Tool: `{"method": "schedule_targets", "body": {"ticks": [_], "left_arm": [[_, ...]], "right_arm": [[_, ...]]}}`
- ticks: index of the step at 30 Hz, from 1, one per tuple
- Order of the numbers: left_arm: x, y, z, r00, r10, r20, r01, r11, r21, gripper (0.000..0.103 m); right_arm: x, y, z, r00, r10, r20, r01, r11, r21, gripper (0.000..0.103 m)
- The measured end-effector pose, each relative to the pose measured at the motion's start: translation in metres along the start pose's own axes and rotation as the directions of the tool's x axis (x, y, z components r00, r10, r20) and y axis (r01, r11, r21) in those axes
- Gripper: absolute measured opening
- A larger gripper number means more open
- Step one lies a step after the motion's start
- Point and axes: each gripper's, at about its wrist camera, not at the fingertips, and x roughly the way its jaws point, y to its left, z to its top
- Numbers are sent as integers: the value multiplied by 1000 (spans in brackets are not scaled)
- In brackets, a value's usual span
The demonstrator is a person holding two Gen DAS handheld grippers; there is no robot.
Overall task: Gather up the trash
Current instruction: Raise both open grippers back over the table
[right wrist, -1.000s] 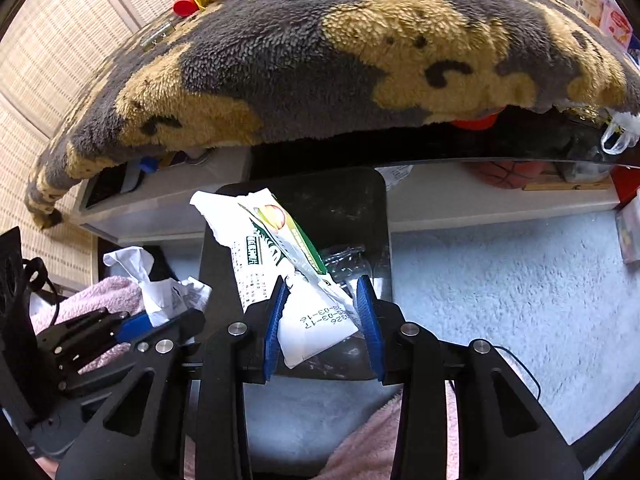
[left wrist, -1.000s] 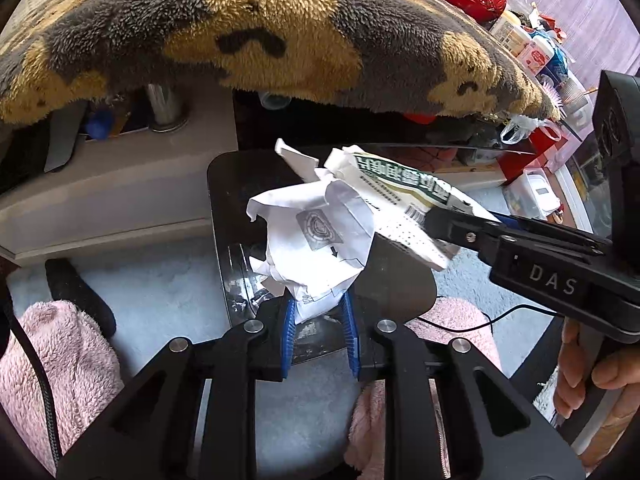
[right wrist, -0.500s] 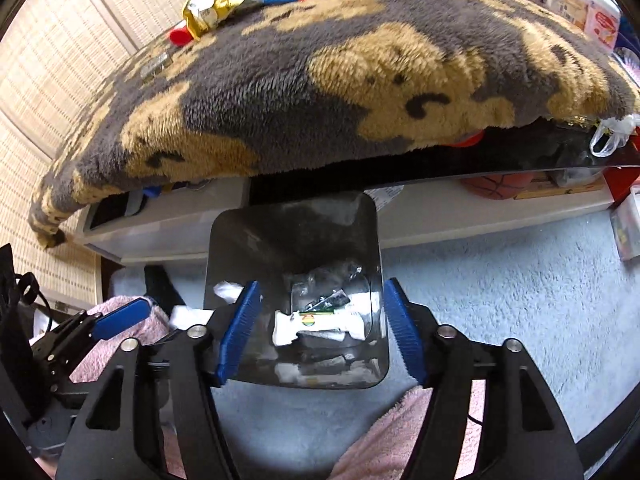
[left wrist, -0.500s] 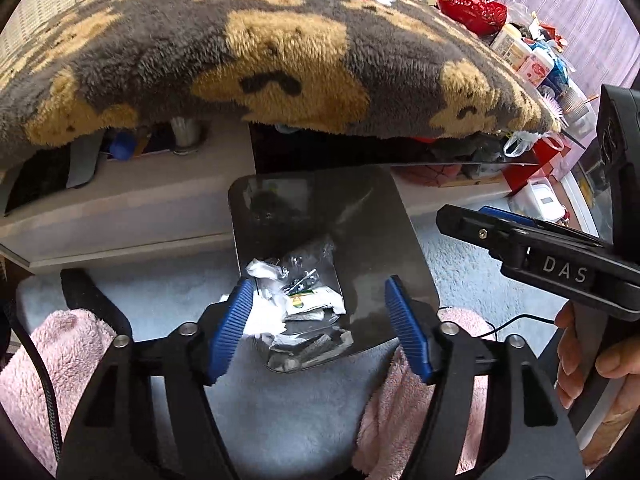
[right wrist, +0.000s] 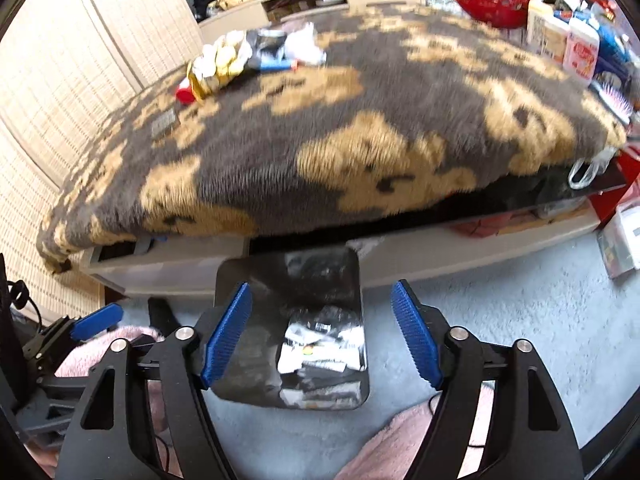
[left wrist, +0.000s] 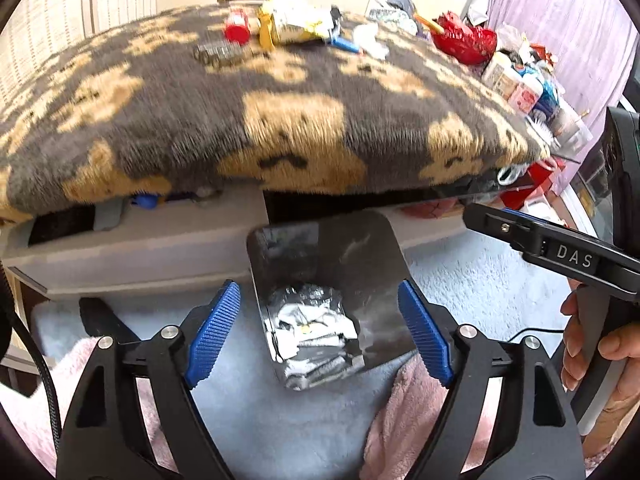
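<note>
Left wrist view is filled mostly by a grey and tan fleece blanket (left wrist: 248,120) draped over a low table, its edge hanging above a pale shelf (left wrist: 152,248). On top of the blanket lie scattered bits: a yellow wrapper (left wrist: 296,26), a red cap (left wrist: 237,31), a blue pen (left wrist: 342,43) and a white tissue (left wrist: 370,38). A red basket (left wrist: 464,42) and some bottles crowd the far right corner. Pale blue carpet (left wrist: 476,280) covers the floor below, with pink fleece (left wrist: 396,412) at the bottom edge.

A dark bin (left wrist: 360,252) stands on the carpet just in front of the shelf, and the trash (left wrist: 312,328), crumpled white paper and wrappers, lies at its bottom.

Above the bin the left gripper (left wrist: 320,332) has its blue pads (left wrist: 214,332) spread wide and still opening, nothing between them. At the right edge a hand (left wrist: 596,344) grips the handle of the other tool.

Seen from the right wrist, the right gripper (right wrist: 322,336) is likewise wide apart and opening over the same bin (right wrist: 316,276), empty, with the trash (right wrist: 320,344) visible far below its pads (right wrist: 226,336). A woven blind (right wrist: 60,80) fills the left side.
</note>
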Motion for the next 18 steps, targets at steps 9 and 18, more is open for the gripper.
{"method": "schedule_targets", "body": {"ticks": [9,18], "left_arm": [[-12,18,43,997,23,76,-22,1000,-13,83],[9,44,94,992,77,104,-75,997,-22,83]], "right_arm": [[-12,5,47,992,45,118,-42,999,-27,85],[13,8,108,988,21,152,-14,999,-41,84]]}}
